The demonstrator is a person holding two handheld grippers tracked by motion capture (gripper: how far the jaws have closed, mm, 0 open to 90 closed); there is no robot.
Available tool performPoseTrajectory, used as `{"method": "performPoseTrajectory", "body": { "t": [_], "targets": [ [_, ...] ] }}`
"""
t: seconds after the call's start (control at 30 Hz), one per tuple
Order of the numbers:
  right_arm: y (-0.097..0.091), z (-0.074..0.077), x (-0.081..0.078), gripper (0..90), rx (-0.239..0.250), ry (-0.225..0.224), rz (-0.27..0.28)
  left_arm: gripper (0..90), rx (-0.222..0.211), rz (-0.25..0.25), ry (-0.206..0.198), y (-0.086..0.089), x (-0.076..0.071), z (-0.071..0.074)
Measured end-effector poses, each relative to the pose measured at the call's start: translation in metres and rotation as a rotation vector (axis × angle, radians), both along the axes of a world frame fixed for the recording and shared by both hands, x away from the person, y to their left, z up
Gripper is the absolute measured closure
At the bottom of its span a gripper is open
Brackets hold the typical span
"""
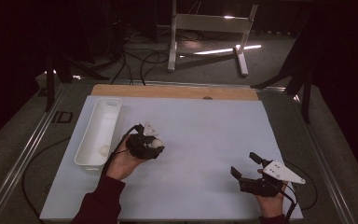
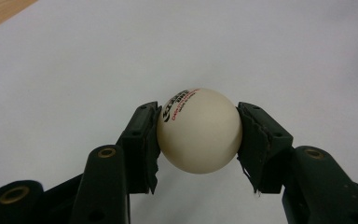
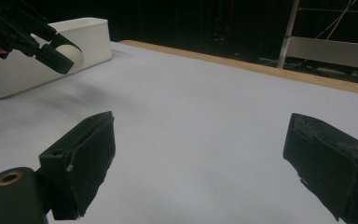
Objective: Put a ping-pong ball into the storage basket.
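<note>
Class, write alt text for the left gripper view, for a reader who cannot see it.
A cream table tennis ball with black and red print is clamped between the two black jaws of the left hand-held gripper, above a pale table sheet. A strip of wooden table edge shows at top left.

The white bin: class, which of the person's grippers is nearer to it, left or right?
Left. The left gripper, shut on a ball, is just beside the bin. The right gripper, jaws open, sits far across the table near its opposite side.
</note>
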State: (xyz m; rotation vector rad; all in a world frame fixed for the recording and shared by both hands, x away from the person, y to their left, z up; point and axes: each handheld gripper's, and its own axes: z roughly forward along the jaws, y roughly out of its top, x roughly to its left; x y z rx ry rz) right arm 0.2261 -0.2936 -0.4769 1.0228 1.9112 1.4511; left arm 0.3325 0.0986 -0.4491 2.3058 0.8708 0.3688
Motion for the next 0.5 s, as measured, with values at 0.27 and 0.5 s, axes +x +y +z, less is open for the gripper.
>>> {"method": "performPoseTrajectory", "body": {
  "t": [0.27, 0.5],
  "targets": [
    [0.0001, 0.0000, 0.0000, 8.9, 0.000, 0.000, -0.001, 51.8, 0.000, -0.005, -0.006, 0.0005, -0.0003, 0.0044],
    [-0.0001, 0.0003, -0.0002, 8.9, 0.000, 0.000, -0.001, 51.8, -0.006, -0.005, -0.011, 0.0007, -0.0007, 0.0096]
  ]
}}
